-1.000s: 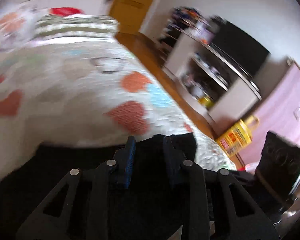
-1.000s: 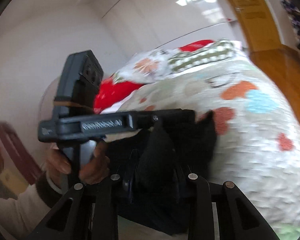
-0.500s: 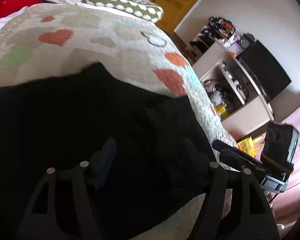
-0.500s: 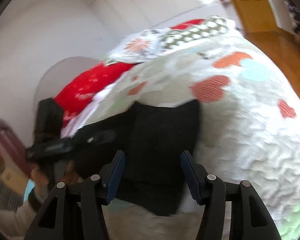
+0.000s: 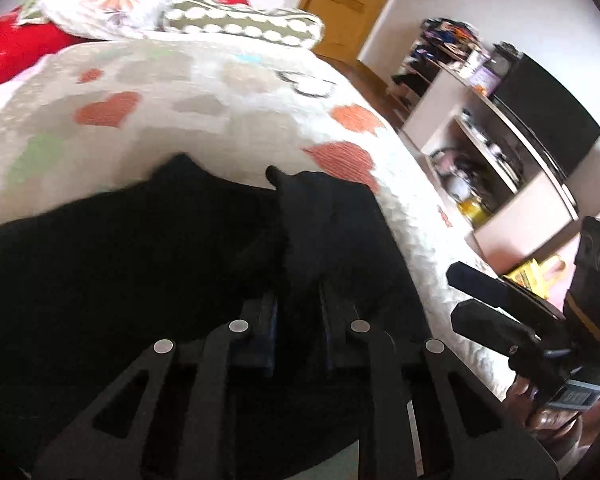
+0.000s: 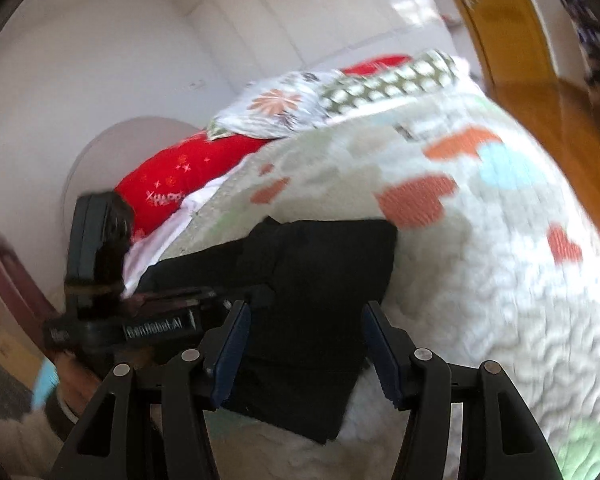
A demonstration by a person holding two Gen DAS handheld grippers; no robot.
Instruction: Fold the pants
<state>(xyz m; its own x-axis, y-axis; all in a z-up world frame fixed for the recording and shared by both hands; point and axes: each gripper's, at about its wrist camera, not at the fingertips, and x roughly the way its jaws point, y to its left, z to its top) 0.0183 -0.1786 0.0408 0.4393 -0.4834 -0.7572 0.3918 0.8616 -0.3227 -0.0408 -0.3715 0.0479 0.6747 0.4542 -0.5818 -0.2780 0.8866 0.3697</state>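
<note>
The black pants (image 5: pixel 140 280) lie on a heart-patterned quilt (image 5: pixel 220 120) near the bed's front edge. My left gripper (image 5: pixel 296 308) is shut on a raised fold of the pants, and the cloth runs up from between its fingers. In the right wrist view the pants (image 6: pixel 332 280) form a folded rectangle. My right gripper (image 6: pixel 306 340) hovers open over their near part, with its blue pads clear of the cloth. The left gripper (image 6: pixel 260 294) reaches in from the left onto the pants. In the left wrist view the right gripper (image 5: pixel 458 294) shows at the right, jaws apart.
Pillows (image 5: pixel 240 26) and a red cushion (image 5: pixel 12 48) lie at the head of the bed. A shelf unit with a dark screen (image 5: pixel 540 120) stands to the right, past a strip of wooden floor. A wooden door (image 5: pixel 348 0) is at the back. A hand (image 5: pixel 548 412) holds the right gripper.
The left gripper opened wide over the pants, then closed on a fold of them. The right gripper let go of the black cloth, and its jaws have stood apart since half a second ago.
</note>
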